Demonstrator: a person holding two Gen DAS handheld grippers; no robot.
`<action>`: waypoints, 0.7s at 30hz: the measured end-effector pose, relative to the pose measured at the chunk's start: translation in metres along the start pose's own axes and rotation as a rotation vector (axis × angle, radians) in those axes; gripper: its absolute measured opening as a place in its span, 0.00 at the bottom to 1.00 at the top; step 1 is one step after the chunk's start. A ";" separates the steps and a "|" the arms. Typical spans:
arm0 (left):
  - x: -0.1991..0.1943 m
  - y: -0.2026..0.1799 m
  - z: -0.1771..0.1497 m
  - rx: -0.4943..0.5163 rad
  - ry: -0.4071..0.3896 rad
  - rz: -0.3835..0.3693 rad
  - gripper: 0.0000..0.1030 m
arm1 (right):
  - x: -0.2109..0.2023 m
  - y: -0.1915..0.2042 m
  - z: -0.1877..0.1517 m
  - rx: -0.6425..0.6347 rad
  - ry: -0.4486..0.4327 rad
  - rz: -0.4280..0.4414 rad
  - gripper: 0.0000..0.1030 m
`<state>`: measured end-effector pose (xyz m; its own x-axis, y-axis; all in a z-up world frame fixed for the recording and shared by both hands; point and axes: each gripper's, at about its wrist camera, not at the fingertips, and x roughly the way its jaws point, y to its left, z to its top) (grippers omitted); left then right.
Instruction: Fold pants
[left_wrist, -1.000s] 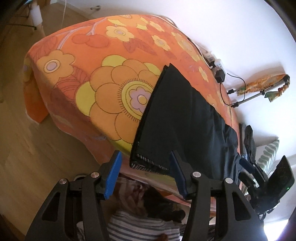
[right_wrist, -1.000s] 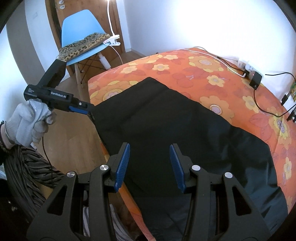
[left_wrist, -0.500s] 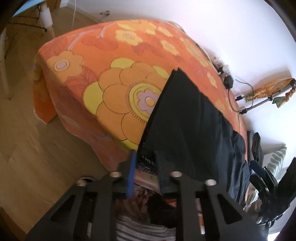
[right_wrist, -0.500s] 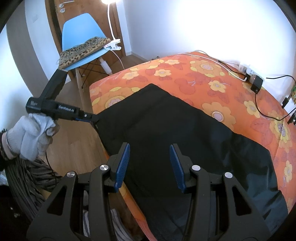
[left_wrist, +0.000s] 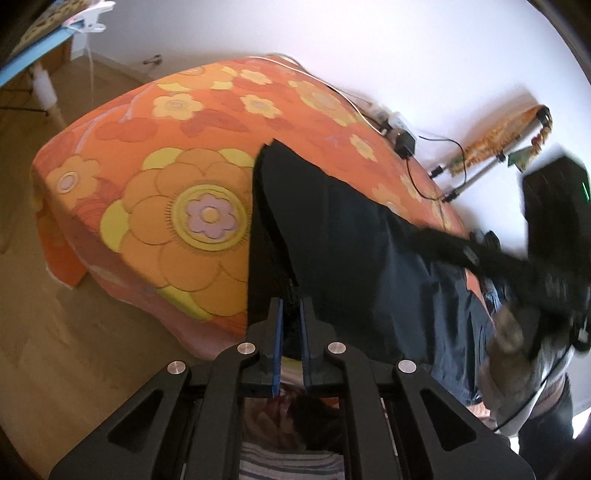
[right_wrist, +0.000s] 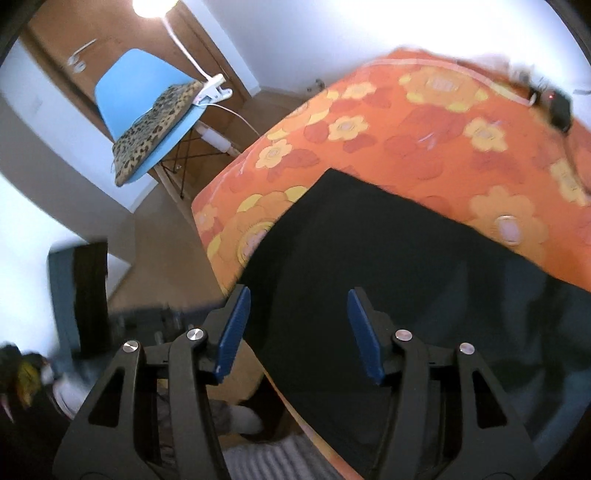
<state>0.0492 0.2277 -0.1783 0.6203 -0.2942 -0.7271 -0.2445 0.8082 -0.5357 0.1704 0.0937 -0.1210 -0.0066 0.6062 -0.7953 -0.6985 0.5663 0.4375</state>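
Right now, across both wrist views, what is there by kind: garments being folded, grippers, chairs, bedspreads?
Pants: 1
Grippers: 2, the left gripper shut on the pants' hem, the right gripper open over them
Blue chair: 1
Orange floral bedspread: 1
Total: 5

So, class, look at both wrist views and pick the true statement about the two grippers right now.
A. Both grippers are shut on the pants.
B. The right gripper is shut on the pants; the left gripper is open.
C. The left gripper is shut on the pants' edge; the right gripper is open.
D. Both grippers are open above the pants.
C: the left gripper pinches the near edge of the dark pants, while the right gripper has its jaws spread wide with nothing between them.
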 end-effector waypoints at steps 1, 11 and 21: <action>0.001 -0.003 0.000 0.010 0.002 0.001 0.07 | 0.008 0.002 0.004 0.012 0.015 0.011 0.56; 0.005 -0.011 -0.001 0.051 0.002 0.005 0.07 | 0.103 0.034 0.031 -0.001 0.183 -0.053 0.56; -0.002 -0.034 -0.010 0.228 -0.077 0.169 0.29 | 0.103 0.029 0.036 0.030 0.185 -0.060 0.05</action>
<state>0.0490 0.1956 -0.1624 0.6417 -0.1134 -0.7585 -0.1807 0.9388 -0.2932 0.1751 0.1930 -0.1753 -0.0992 0.4597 -0.8825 -0.6798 0.6163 0.3974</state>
